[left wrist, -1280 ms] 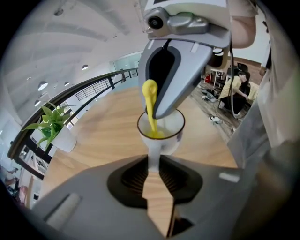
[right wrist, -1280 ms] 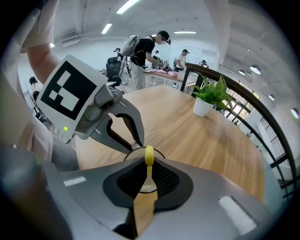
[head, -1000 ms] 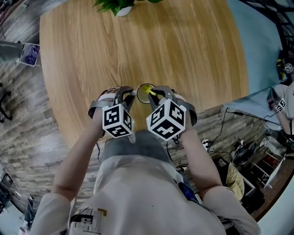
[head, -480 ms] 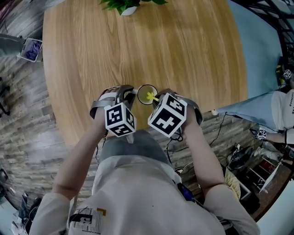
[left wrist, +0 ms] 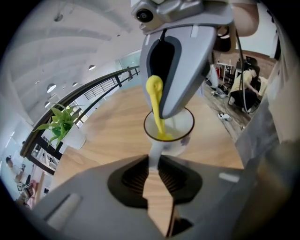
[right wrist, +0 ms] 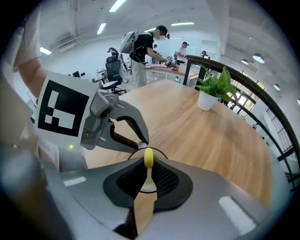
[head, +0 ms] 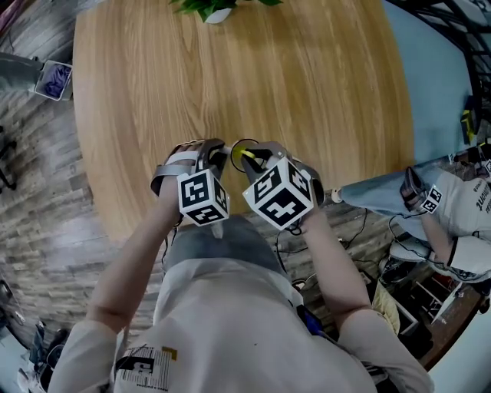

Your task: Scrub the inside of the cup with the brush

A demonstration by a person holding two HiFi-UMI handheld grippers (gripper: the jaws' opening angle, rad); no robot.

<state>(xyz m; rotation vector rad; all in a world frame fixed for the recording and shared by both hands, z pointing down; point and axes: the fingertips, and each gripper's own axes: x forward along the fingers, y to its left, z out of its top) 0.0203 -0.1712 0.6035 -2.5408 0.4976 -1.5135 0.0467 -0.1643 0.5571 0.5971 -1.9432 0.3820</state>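
Observation:
A white cup point(left wrist: 169, 129) with a dark rim stands on the round wooden table point(head: 307, 77) near its front edge. My left gripper point(left wrist: 154, 161) is shut on the cup's handle; its jaws have just been closing a little with the handle between them. The yellow brush point(left wrist: 156, 107) dips at a slant into the cup, and in the head view it shows as a yellow streak point(head: 247, 156) in the cup point(head: 239, 147). My right gripper point(right wrist: 148, 174) is shut on the brush's stem, whose yellow part point(right wrist: 148, 157) shows above the pads. Both grippers sit side by side, left point(head: 214, 157) and right point(head: 259, 158).
A potted green plant point(head: 207, 9) stands at the table's far edge, also seen as a plant point(right wrist: 212, 91) in the right gripper view. A person sits on the floor to the right point(head: 460, 199). Cables and gear lie there too. Other people stand far behind point(right wrist: 145, 44).
My right gripper has shifted slightly to the left over the cup with the brush. The left gripper and the cup stay in place. The person on the right has come further into view.

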